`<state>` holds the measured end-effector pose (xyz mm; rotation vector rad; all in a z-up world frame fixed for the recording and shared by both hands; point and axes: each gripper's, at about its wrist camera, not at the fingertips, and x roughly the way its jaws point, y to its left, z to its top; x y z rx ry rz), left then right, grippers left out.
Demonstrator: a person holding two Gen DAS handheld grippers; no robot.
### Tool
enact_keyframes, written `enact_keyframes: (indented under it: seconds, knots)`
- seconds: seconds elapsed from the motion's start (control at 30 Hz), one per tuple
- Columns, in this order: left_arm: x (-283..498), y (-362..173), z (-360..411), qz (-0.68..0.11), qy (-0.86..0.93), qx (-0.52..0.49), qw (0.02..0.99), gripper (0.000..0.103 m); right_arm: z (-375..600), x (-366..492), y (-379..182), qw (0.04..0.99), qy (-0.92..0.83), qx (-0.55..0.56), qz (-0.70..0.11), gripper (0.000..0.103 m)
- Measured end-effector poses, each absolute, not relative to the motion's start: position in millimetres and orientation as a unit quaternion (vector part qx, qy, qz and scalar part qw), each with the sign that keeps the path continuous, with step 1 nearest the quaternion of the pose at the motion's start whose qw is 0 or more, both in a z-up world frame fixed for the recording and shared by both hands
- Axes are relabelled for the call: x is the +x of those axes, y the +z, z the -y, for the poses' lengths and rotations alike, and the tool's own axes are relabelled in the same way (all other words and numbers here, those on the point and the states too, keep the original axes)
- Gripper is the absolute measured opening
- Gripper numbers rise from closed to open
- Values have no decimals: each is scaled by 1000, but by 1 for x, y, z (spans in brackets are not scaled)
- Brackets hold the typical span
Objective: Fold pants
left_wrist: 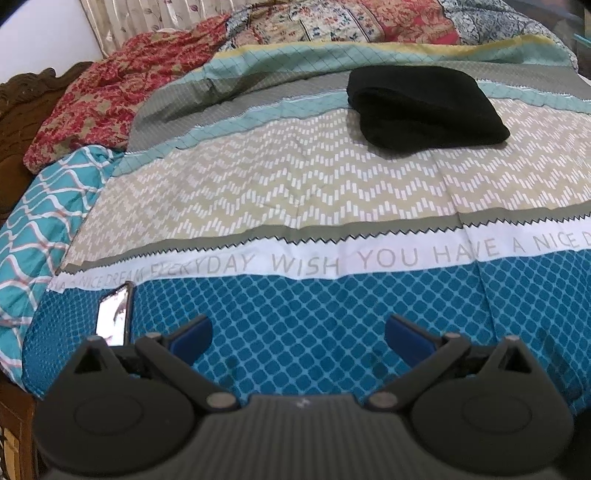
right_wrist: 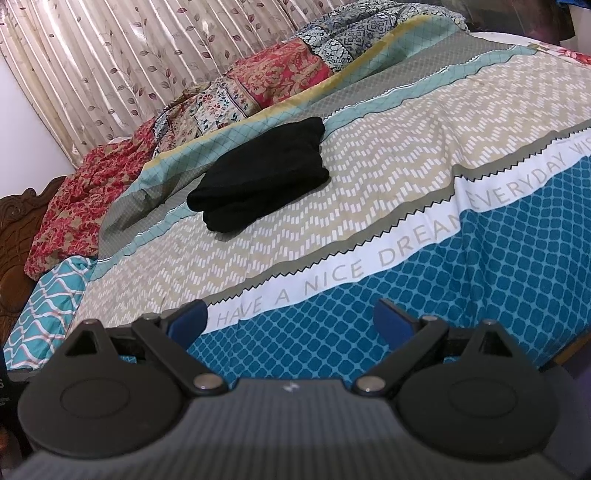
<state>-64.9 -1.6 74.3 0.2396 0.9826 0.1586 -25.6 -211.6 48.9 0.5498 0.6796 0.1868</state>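
Beside the left gripper [left_wrist: 298, 334], a phone [left_wrist: 114, 314] shows there only.

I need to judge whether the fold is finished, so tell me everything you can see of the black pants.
The black pants lie folded into a compact, roughly rectangular bundle of soft, matte dark fabric, with stacked layers and rounded fold edges showing on the near side. They rest flat on the bedspread, across its zigzag band and teal stripe. Nothing else touches them; both hand-held grippers are apart from them.

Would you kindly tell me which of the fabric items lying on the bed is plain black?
The folded pants, lying on the chevron band of the bedspread; the red floral cloth and patchwork quilt behind them are patterned.
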Motion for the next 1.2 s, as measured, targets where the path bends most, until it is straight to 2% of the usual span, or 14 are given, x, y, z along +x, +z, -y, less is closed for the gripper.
enact_keyframes:
  seconds: [1.2]
  knots:
    - [-67,59,15,-528,36,82,845,103,208,-27,49,908,89,254,-322,98]
